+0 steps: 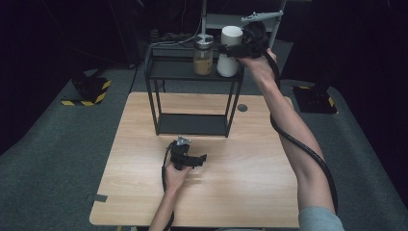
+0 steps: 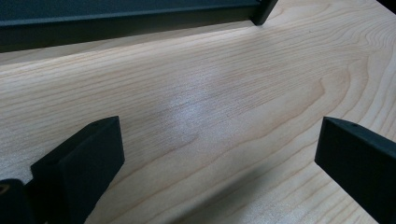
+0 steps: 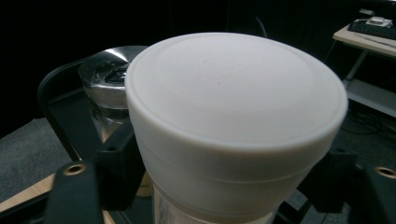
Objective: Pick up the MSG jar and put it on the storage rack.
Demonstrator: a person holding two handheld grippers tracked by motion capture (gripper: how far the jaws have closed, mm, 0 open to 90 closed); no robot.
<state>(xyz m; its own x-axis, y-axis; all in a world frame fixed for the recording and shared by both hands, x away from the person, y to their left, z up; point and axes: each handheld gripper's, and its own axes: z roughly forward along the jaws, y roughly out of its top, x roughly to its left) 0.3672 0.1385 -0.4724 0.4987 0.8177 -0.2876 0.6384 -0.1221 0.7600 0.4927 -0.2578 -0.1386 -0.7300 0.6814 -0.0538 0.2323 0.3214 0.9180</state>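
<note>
While the left gripper [image 1: 201, 159] rests open, the raised right gripper [image 1: 230, 49] clasps the white canister [image 1: 229, 52].

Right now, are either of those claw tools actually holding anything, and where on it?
The right gripper holds the white container on the shelf, jaws on either side just under its lid. The left gripper is open over the table, holding nothing.

A wooden table [image 1: 250, 192] stands on a grey floor [image 1: 48, 168]. A black metal rack [image 1: 153, 103] stands near the far edge of the table. On the rack's top shelf, right of the middle, stands a glass jar [image 1: 203, 60] with a shiny lid and something yellow-brown inside. A small grey round spot [image 1: 242, 108] sits near the table's far right corner. A yellow-and-black striped block [image 1: 89, 91] lies on the floor past the far left corner.
</note>
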